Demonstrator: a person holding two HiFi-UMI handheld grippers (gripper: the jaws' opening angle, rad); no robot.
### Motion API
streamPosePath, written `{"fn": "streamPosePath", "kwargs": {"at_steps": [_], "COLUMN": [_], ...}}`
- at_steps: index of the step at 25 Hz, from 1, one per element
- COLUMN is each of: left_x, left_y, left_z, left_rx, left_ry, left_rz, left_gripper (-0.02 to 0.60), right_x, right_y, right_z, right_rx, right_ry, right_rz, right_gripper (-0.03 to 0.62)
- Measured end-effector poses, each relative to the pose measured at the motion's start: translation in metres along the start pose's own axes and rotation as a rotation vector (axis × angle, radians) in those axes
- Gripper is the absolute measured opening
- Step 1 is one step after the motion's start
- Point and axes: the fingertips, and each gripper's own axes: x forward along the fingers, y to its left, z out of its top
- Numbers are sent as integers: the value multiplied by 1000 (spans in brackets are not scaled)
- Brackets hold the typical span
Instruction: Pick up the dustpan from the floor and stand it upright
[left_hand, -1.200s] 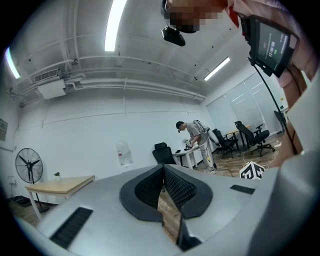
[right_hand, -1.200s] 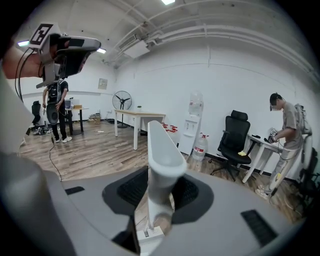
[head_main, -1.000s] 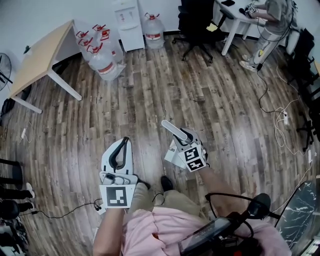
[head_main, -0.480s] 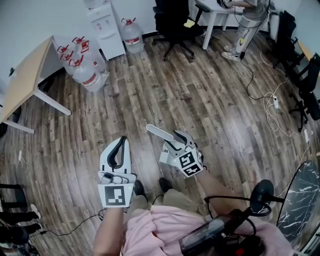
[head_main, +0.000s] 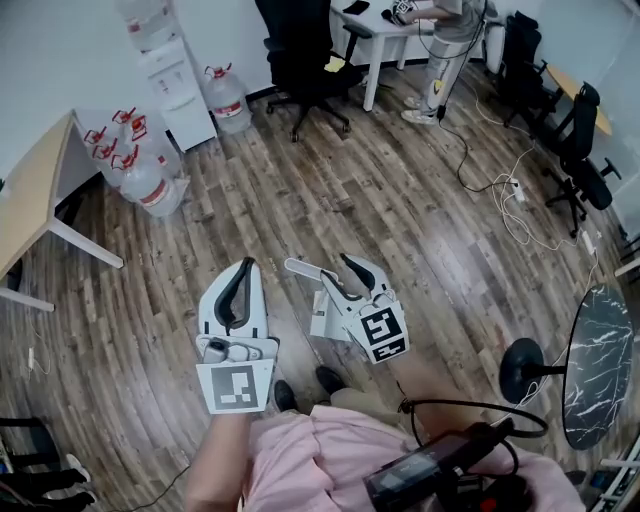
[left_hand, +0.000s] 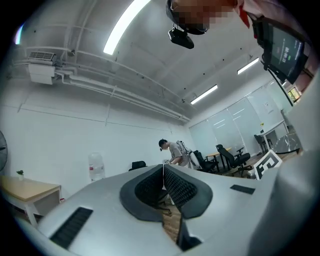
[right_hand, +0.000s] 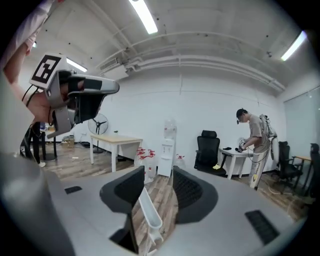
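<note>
The white dustpan (head_main: 323, 314) hangs off the wooden floor in the head view, its long handle (head_main: 303, 269) pointing up and to the left. My right gripper (head_main: 342, 274) is shut on that handle. In the right gripper view the handle (right_hand: 149, 209) runs between the two black pads (right_hand: 129, 186), at the right gripper (right_hand: 155, 175). The pan's body is mostly hidden behind the gripper. My left gripper (head_main: 243, 270) is held beside it at the left, shut with nothing in it. Its pads (left_hand: 176, 186) meet at the left gripper (left_hand: 163, 171).
A light wooden table (head_main: 28, 212) stands at the left, with water bottles (head_main: 143, 180) and a dispenser (head_main: 168, 68) behind it. A black office chair (head_main: 300, 52) and a person at a desk (head_main: 446, 40) are far off. Cables (head_main: 502, 190) and a round dark table (head_main: 602, 362) lie to the right.
The head view has swung, so the room shifts left and down. The right gripper keeps the dustpan, whose handle now points further left. The left gripper stays shut.
</note>
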Motion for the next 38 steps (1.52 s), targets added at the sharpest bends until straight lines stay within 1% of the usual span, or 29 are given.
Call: {"fn": "streamPosePath", "kwargs": {"at_steps": [3, 4, 5, 7, 11, 14, 20, 23, 28, 32, 38], "left_x": [0, -1, -1, -3, -7, -9, -11, -12, -11, -9, -5], "left_y": [7, 11, 16, 27, 36, 36, 43, 44, 44, 41, 43], "left_z": [17, 23, 29, 42, 61, 67, 70, 74, 74, 76, 80], "left_rx": [-16, -27, -36, -35, -10, -21, -55, -42, -22, -18, -17], "left_ry": [-13, -14, -20, -50, -83, -83, -66, -73, -72, -75, -89], "left_rz": [-5, -3, 1, 10, 22, 20, 20, 19, 9, 3, 4], "left_gripper": [14, 14, 14, 14, 14, 14, 14, 14, 14, 14, 14], "right_x": [-5, -6, -8, -11, -18, -22, -24, -27, -26, -27, -24], "right_y": [1, 1, 2, 5, 13, 17, 24, 22, 22, 19, 18], "right_z": [49, 64, 78, 103, 137, 148, 160, 163, 163, 168, 169], "right_rx": [23, 29, 33, 32, 13, -6, -43, -44, -41, -52, -58], "right_ry": [-81, -99, -113, -139, -188, -212, -206, -212, -228, -230, -236], "right_rz": [-60, -79, -99, -131, -165, -182, -204, -215, -208, -218, -212], "right_gripper": [133, 107, 67, 6, 2, 2, 0, 0, 0, 0, 0]}}
